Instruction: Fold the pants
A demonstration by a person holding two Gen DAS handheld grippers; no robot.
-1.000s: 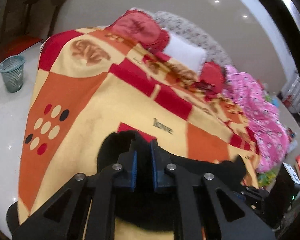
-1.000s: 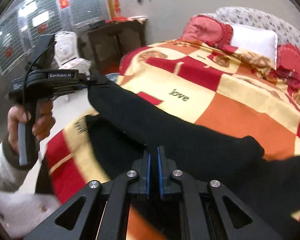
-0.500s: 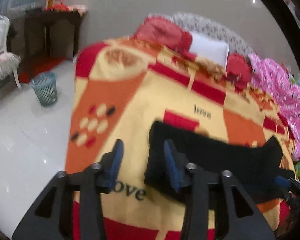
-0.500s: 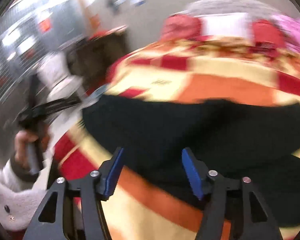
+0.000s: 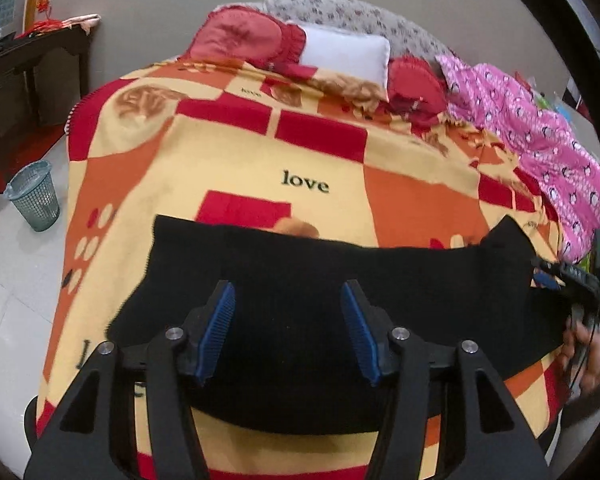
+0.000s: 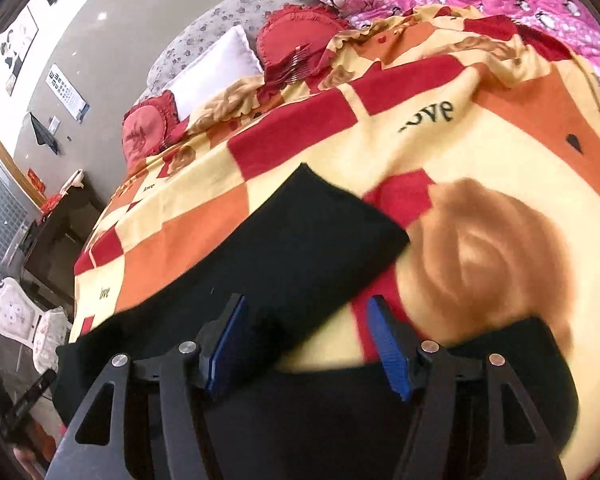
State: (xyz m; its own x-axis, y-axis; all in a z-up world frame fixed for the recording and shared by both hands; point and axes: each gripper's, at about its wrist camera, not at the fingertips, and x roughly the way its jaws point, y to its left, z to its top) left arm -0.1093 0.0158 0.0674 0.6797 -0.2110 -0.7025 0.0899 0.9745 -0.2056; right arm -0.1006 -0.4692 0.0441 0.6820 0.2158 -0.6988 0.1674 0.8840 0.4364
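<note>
The black pants (image 5: 340,280) lie folded flat across the near end of the bed, on the red, orange and yellow blanket (image 5: 228,152). My left gripper (image 5: 288,328) is open and empty, held just above the pants. In the right wrist view the pants (image 6: 292,248) run from lower left to a folded end near the middle, with more black cloth along the bottom. My right gripper (image 6: 308,344) is open and empty over that cloth. The right gripper also shows at the right edge of the left wrist view (image 5: 576,280).
Red cushions (image 5: 244,40), a white pillow (image 5: 344,56) and a pink quilt (image 5: 540,132) lie at the head and far side of the bed. A teal waste basket (image 5: 34,196) and a dark table (image 5: 28,72) stand on the floor to the left.
Both grippers were shut on the pants one second ago. Both opened, let the cloth drop onto the blanket and pulled back. The pants now lie folded flat.
</note>
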